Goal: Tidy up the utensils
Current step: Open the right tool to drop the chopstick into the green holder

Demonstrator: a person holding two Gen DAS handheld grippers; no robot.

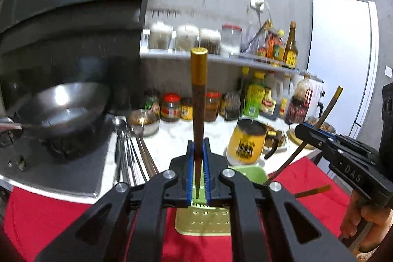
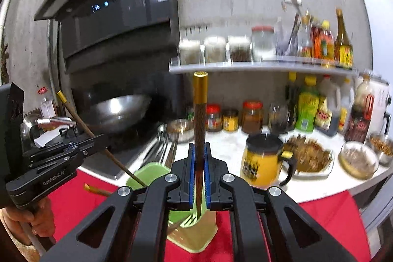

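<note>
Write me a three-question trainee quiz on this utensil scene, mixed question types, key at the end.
1. True or false: each tongs, left and right, is shut on a gold-capped chopstick.
2. What colour is the perforated utensil holder on the red cloth?
A. green
B. blue
C. white
3. Fill in: the loose metal utensils lie on the counter between the wok and the yellow ____.

Key:
1. True; the right one's chopstick stands upright too.
2. A
3. mug
</note>
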